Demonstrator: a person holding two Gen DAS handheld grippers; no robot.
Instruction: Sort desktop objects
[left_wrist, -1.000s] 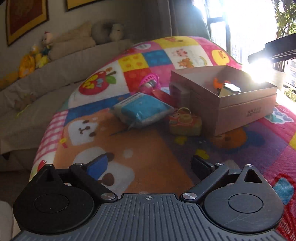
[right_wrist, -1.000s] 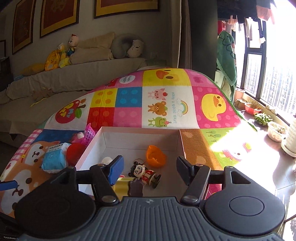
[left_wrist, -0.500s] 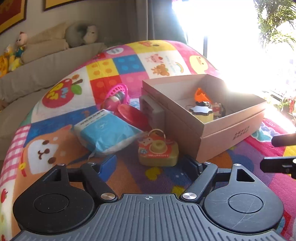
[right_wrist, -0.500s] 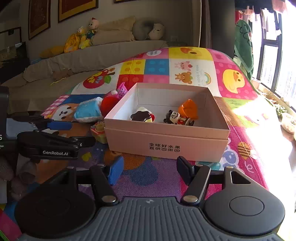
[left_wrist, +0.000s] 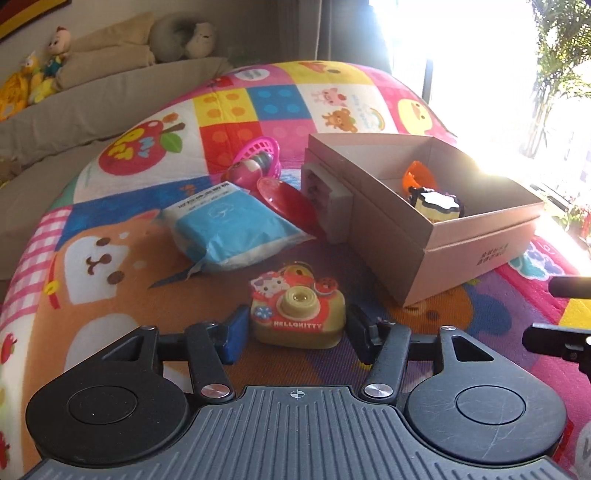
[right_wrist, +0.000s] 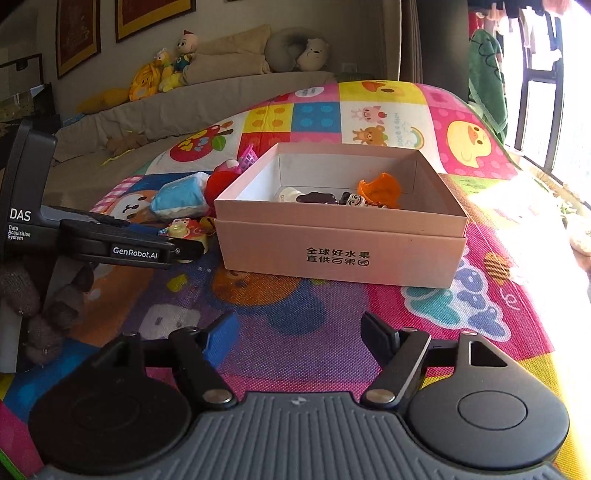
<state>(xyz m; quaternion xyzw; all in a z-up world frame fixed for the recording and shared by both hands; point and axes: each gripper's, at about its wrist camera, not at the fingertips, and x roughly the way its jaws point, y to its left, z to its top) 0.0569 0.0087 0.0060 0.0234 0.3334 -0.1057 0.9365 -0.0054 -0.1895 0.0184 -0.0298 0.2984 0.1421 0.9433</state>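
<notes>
A yellow Hello Kitty toy camera (left_wrist: 297, 314) lies on the play mat. My left gripper (left_wrist: 297, 330) is open, with one finger on each side of the camera and a small gap to each. The cardboard box (left_wrist: 439, 236) to its right holds an orange piece (left_wrist: 419, 177) and a small cake toy (left_wrist: 437, 205). My right gripper (right_wrist: 299, 341) is open and empty, low over the mat in front of the box (right_wrist: 343, 251). In the right wrist view the left gripper (right_wrist: 184, 249) shows at the camera (right_wrist: 181, 229).
A blue tissue pack (left_wrist: 229, 225), a red disc (left_wrist: 284, 199), a pink basket with a bottle (left_wrist: 258, 158) and a grey block (left_wrist: 325, 195) lie left of the box. A couch with plush toys (right_wrist: 166, 74) stands behind. A bright window is on the right.
My left gripper has moved forward and down until its fingers flank the toy camera. My right gripper has pulled back from above the box to low over the mat in front of it.
</notes>
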